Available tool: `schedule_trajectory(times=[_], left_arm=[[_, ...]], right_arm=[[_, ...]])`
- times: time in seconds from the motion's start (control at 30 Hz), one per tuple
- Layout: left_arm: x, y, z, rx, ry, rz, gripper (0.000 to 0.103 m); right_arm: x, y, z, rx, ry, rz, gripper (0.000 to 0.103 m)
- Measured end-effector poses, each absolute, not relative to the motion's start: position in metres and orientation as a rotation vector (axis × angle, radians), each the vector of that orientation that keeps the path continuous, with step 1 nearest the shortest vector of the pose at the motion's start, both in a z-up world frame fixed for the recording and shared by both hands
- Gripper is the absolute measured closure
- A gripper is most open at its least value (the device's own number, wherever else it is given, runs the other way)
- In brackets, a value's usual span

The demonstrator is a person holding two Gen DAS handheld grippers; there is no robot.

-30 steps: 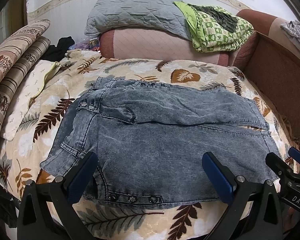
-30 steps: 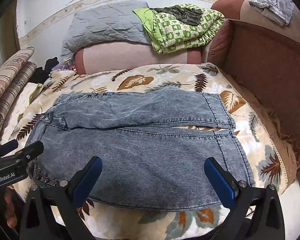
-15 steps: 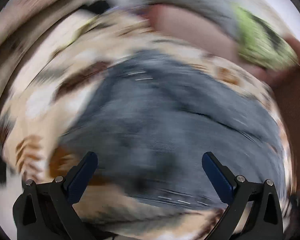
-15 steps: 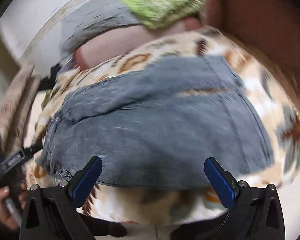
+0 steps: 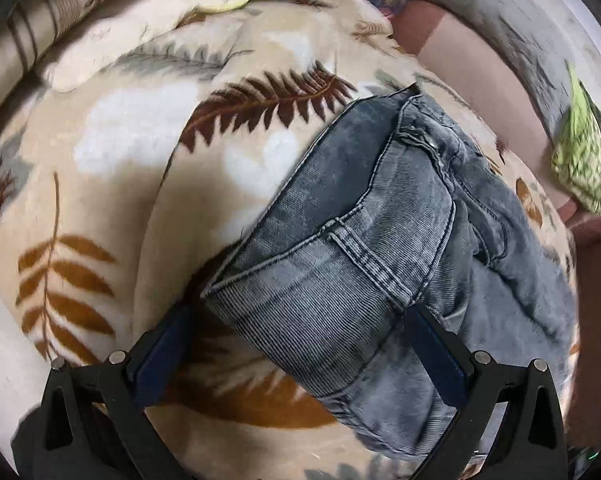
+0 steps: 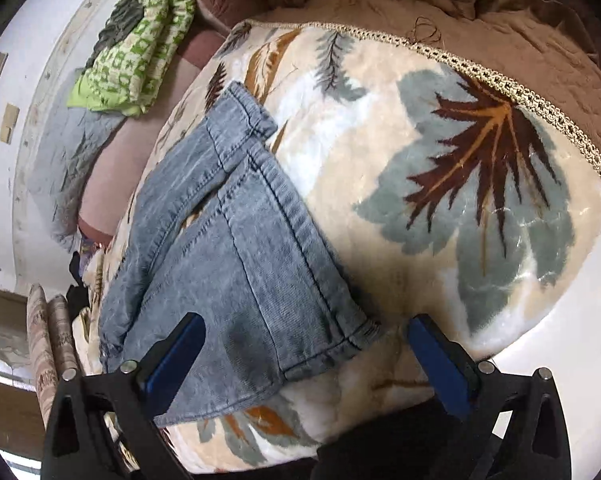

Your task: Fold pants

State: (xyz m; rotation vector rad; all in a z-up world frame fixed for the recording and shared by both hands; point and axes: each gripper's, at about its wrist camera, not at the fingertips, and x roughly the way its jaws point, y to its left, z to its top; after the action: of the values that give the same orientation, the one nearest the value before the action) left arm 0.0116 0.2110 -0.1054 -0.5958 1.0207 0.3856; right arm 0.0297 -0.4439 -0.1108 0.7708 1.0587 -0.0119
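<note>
The pants point(image 5: 372, 248) lie part-folded on the blanket point(image 5: 132, 184), and each gripper straddles a near corner with its jaws spread: left gripper point(image 5: 296, 344) at the waist end, right gripper point(image 6: 300, 356) at the hem. The step in hand looks like taking hold for the next fold, which calls for both to pinch every layer before lifting.

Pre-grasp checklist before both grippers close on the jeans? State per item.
1. Left gripper open: ok, jaws wide apart.
2. Right gripper open: ok.
3. Jeans corner between the left fingers: ok, waistband end sits in the gap.
4. Hem corner between the right fingers: ok, it lies in the gap.
5. Jeans flat on the blanket: ok, already folded lengthwise, slight wrinkles.
6. Lower finger under the denim only, not catching the blanket: cannot tell, contact hidden.
</note>
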Motion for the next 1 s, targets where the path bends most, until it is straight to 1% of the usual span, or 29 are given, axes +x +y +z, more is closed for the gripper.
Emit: schedule_trajectory(times=[0.03, 0.1, 0.23, 0.37, 0.43, 0.47, 0.5, 0.53, 0.57, 0.6, 0.77, 0.83, 0.87, 0.93, 0.97, 1.0], left_arm=[[0.012, 0.209, -0.105, -0.585, 1.022, 0.385, 0.0], [0.012, 0.206, -0.106, -0.564, 1.033, 0.385, 0.0], [0.017, 0.199, -0.108, -0.487, 1.077, 0.358, 0.0], [0.023, 0.198, -0.107, -0.471, 1.106, 0.361, 0.0], [0.022, 0.2, -0.103, -0.49, 1.089, 0.382, 0.015], [0.021, 0.202, -0.1, -0.479, 1.076, 0.397, 0.044], [0.019, 0.203, -0.095, -0.473, 1.065, 0.402, 0.083], [0.02, 0.205, -0.093, -0.501, 1.063, 0.367, 0.093], [0.021, 0.206, -0.09, -0.507, 1.063, 0.362, 0.096], [0.02, 0.205, -0.086, -0.498, 1.046, 0.369, 0.098], [-0.01, 0.189, -0.044, -0.439, 0.888, 0.403, 0.098], [-0.018, 0.18, -0.04, -0.417, 0.883, 0.399, 0.098], [-0.017, 0.177, -0.047, -0.398, 0.914, 0.397, 0.095], [-0.012, 0.178, -0.07, -0.39, 0.997, 0.398, 0.095], [-0.011, 0.18, -0.079, -0.389, 1.043, 0.414, 0.086], [-0.011, 0.183, -0.083, -0.394, 1.061, 0.424, 0.076]], right_arm=[[0.031, -0.443, -0.11, 0.746, 1.064, -0.027, 0.018], [0.032, -0.448, -0.111, 0.742, 1.063, -0.038, 0.028], [0.028, -0.453, -0.11, 0.71, 1.064, -0.044, 0.042], [0.029, -0.448, -0.108, 0.651, 1.082, -0.048, 0.052], [0.031, -0.445, -0.106, 0.61, 1.093, -0.045, 0.069], [0.032, -0.442, -0.104, 0.589, 1.1, -0.033, 0.072], [0.034, -0.44, -0.103, 0.567, 1.103, -0.027, 0.076], [0.035, -0.436, -0.1, 0.536, 1.107, -0.02, 0.078], [0.037, -0.432, -0.096, 0.497, 1.105, -0.017, 0.079], [0.039, -0.428, -0.09, 0.461, 1.098, -0.014, 0.08], [0.037, -0.421, -0.05, 0.342, 1.006, -0.027, 0.08], [0.035, -0.423, -0.055, 0.319, 1.014, -0.047, 0.08], [0.036, -0.424, -0.063, 0.314, 1.036, -0.059, 0.078], [0.042, -0.432, -0.097, 0.31, 1.16, -0.118, 0.058], [0.04, -0.439, -0.107, 0.344, 1.165, -0.122, 0.055], [0.037, -0.441, -0.102, 0.357, 1.137, -0.122, 0.053]])
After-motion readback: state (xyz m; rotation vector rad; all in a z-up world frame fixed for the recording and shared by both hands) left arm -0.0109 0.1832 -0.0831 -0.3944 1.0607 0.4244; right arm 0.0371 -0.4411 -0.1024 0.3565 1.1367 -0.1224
